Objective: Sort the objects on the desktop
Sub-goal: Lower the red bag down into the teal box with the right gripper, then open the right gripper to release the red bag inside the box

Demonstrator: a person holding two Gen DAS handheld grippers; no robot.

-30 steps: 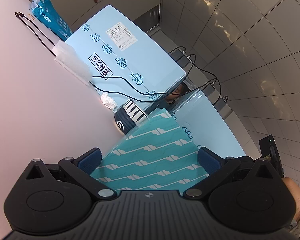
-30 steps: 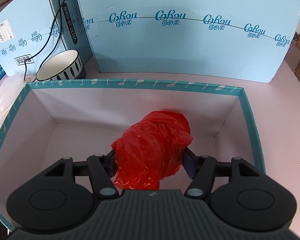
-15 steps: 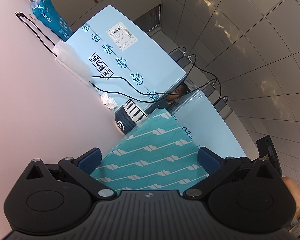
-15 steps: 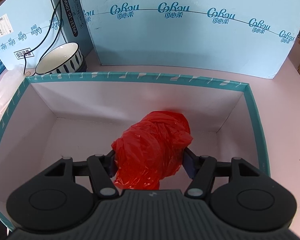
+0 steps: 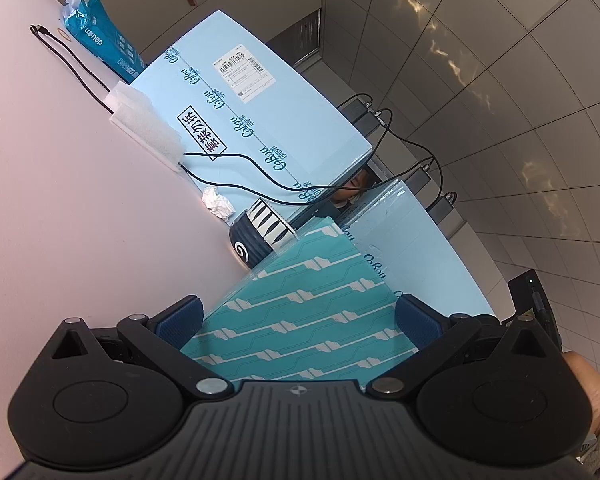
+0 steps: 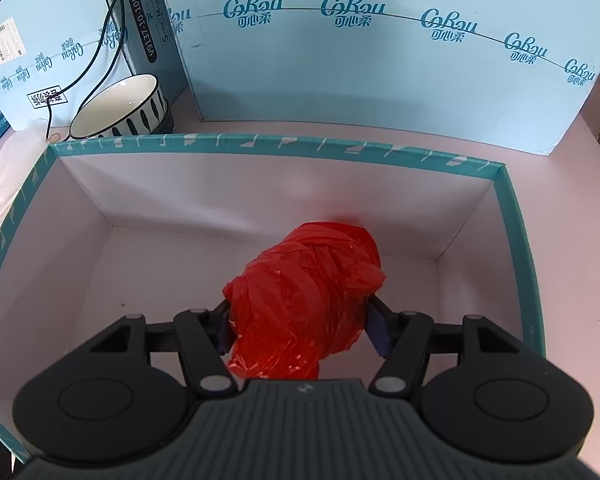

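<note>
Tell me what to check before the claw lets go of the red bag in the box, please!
1. Bag held: ok. The right gripper has its pads pressed on the crumpled red bag.
2. Bag over the box: ok. It sits inside the teal box's walls, well away from the rim.
3. Landing spot: ok. The white box floor near the bag is bare.
4. Bag resting on the floor already: cannot tell; its underside is hidden.
5. Bowl out of the way: ok. It stands outside the box, behind the far left corner.
6. Left gripper out of the way: ok. It is open, facing the box's outer wall.
</note>
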